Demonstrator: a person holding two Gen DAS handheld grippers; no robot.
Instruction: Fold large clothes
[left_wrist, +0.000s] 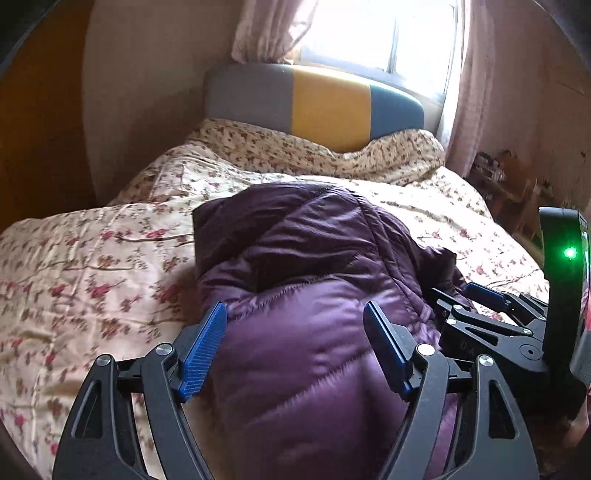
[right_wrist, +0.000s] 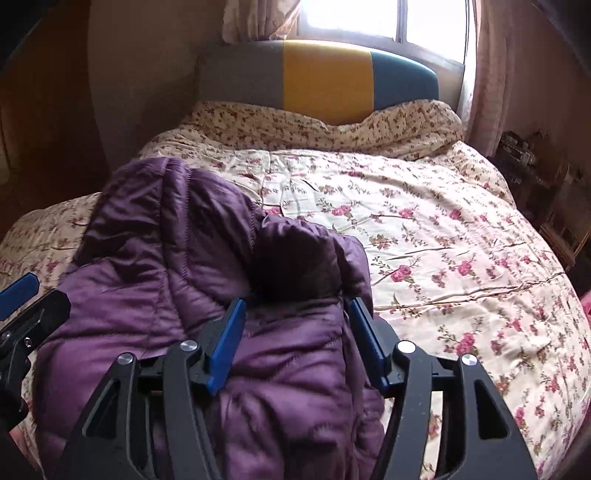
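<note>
Left wrist view: purple quilted jacket (left_wrist: 295, 280) lies bunched on the floral bed (left_wrist: 92, 258). Left gripper (left_wrist: 295, 332) and right gripper (right_wrist: 295, 332) both spread apart above it, gripping nothing.

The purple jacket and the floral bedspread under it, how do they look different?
The purple jacket is plain, shiny and puffy with quilted stitching; the floral bedspread is cream with pink blossoms and lies fairly flat. The jacket is bunched in a heap; the bedspread is spread across the bed. Both are wrinkled fabric.
</note>
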